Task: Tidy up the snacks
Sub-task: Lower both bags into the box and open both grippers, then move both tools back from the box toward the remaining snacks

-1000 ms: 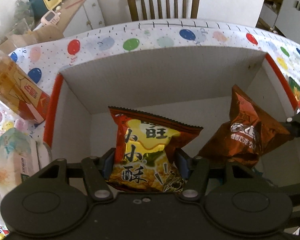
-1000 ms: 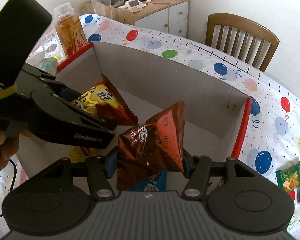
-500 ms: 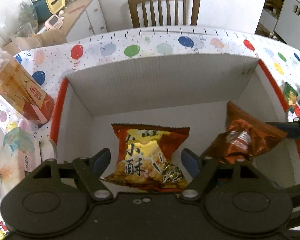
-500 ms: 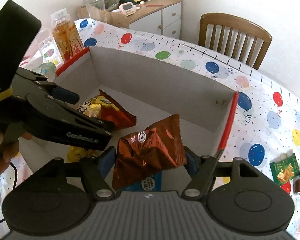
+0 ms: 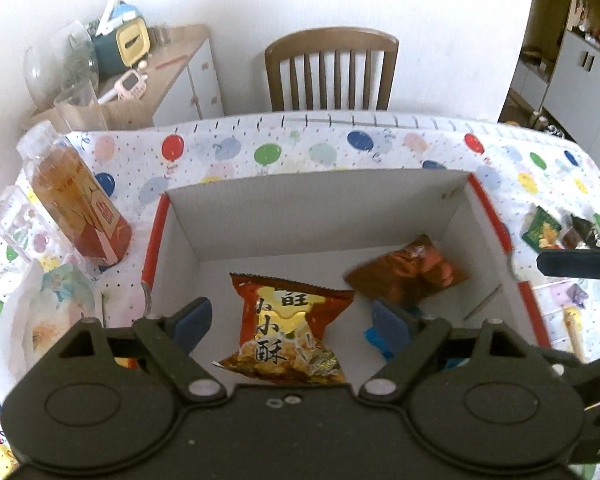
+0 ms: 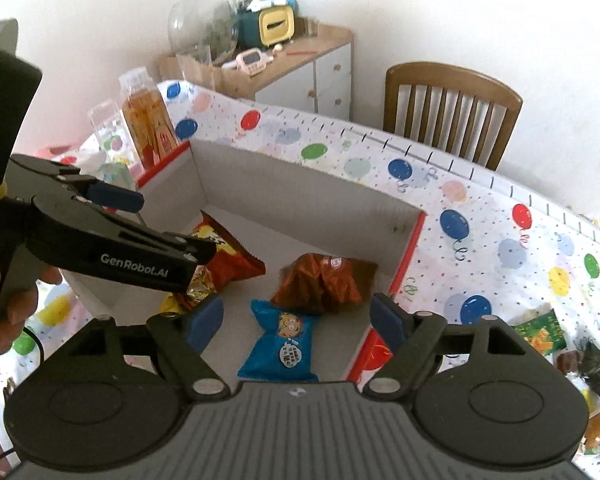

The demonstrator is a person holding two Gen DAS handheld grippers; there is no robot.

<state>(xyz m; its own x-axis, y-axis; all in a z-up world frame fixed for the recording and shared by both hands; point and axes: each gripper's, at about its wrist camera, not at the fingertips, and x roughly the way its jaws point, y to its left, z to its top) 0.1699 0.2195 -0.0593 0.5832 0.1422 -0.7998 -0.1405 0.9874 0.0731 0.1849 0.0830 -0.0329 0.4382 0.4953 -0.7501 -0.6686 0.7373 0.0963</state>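
Within the last second both tools had let go. The left gripper, jaws spread, hung above the red-and-yellow foil snack bag lying on the white cardboard box floor. At its two o'clock, the brown crinkled packet lay released beneath the equally spread right gripper. Two snacks stowed; more waited on the tablecloth.

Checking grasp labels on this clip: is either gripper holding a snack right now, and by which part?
Nothing is held. The left gripper and right gripper are both open; the red-yellow packet and brown packet lie in the box.

Spread left tongs above red snack bag.
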